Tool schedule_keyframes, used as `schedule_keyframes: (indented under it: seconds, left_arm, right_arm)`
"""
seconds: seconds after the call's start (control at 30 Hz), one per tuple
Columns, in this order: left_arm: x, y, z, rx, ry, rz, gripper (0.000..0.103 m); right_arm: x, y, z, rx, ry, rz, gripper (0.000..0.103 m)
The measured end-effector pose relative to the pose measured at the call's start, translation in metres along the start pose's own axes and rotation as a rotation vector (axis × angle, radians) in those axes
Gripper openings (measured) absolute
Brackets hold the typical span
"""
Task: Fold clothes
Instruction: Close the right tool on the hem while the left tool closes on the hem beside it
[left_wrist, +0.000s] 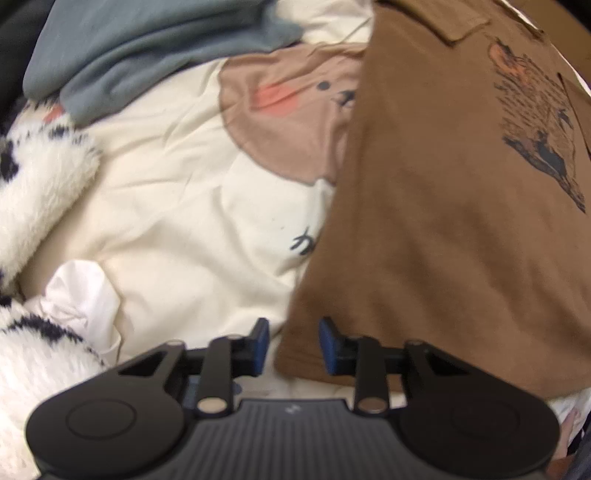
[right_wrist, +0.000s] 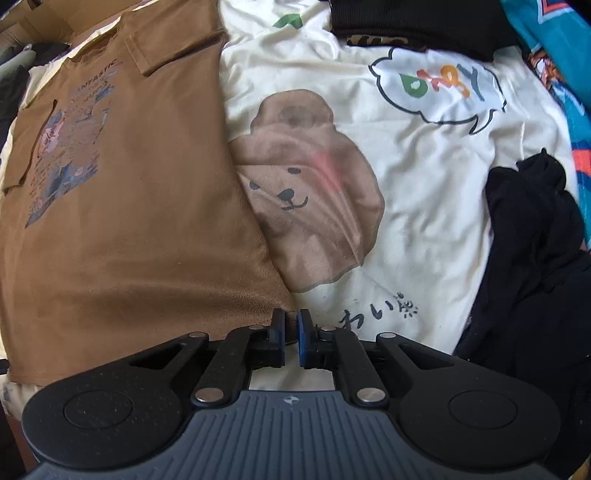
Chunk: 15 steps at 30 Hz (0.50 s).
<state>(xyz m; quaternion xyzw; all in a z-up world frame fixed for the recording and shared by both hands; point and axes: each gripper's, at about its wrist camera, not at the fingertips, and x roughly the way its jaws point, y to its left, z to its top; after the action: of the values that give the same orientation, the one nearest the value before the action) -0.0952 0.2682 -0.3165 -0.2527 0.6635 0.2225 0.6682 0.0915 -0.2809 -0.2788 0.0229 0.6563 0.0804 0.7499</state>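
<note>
Brown tee (right_wrist: 140, 206) flat w/ sleeves folded in; body fold left. Right hand-held gripper (right_wrist: 291, 334) pinches its hem corner; left hand-held gripper (left_wrist: 293, 345) narrow, astride other corner, not gripping.

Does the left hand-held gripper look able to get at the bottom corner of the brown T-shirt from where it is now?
Probably yes. The left hand-held gripper sits right over the near corner of the brown T-shirt, its jaws part open astride the hem edge, and nothing covers that corner; it lies on the cream bedsheet.

Home bedrm: cartoon bear duvet (right_wrist: 406, 177), strewn clothes (right_wrist: 532, 240).
</note>
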Motion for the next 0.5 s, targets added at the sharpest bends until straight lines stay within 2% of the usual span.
schedule_keyframes:
  seconds: [0.17,0.23,0.3,0.5]
  left_arm:
    - [0.005,0.007,-0.002,-0.014,0.022,-0.010,0.021]
    - [0.008,0.008,-0.003,-0.014,0.030,-0.019,0.021]
    - [0.011,0.008,-0.005,-0.013,0.033,-0.029,0.021]
    - [0.020,0.002,-0.007,0.009,0.044,-0.023,0.021]
  right_arm:
    - [0.008,0.004,-0.002,-0.005,0.015,-0.024,0.005]
    - [0.008,0.005,-0.003,-0.010,0.001,-0.066,0.000]
    - [0.007,0.003,-0.003,-0.001,-0.016,-0.117,0.000]
    - [0.004,-0.008,0.002,0.032,-0.007,-0.136,0.000]
